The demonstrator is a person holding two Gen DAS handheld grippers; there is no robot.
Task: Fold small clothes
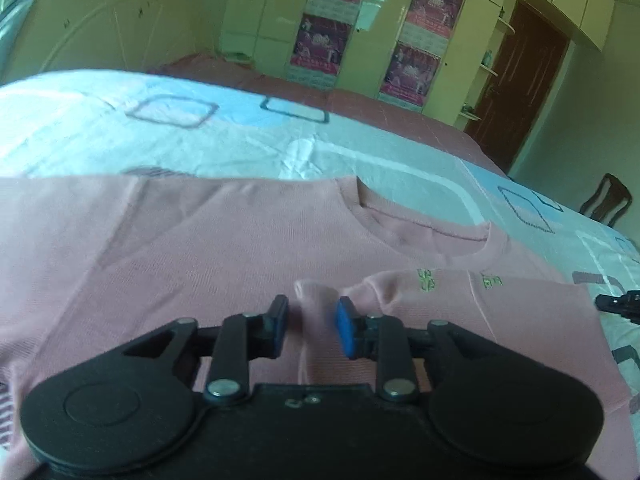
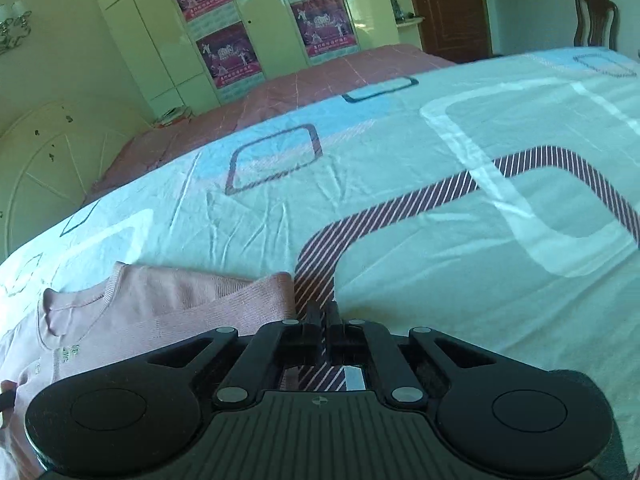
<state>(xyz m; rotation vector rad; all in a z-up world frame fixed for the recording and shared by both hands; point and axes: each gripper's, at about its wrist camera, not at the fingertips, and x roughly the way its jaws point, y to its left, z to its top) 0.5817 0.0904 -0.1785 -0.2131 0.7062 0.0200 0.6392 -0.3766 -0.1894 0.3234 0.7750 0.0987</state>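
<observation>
A pink knit shirt (image 1: 200, 248) lies flat on the bed, neckline away from me, with one side folded over so small green embroidery shows. My left gripper (image 1: 312, 320) hovers low over its middle. Its blue pads (image 1: 347, 332) stand a little apart, open, and a raised pinch of pink fabric stands between them without being pressed. My right gripper (image 2: 325, 312) is shut just beyond the shirt's (image 2: 160, 312) right edge, over the sheet. I see nothing between its fingers. The right gripper's tip (image 1: 618, 305) also shows at the far right of the left wrist view.
The bed sheet (image 2: 440, 240) is pale blue and white with striped squares, and a pink cover (image 2: 320, 80) lies behind it. Beyond stand a cream wardrobe with posters (image 1: 332, 20), a brown door (image 1: 520, 80) and a wooden chair (image 1: 606, 200).
</observation>
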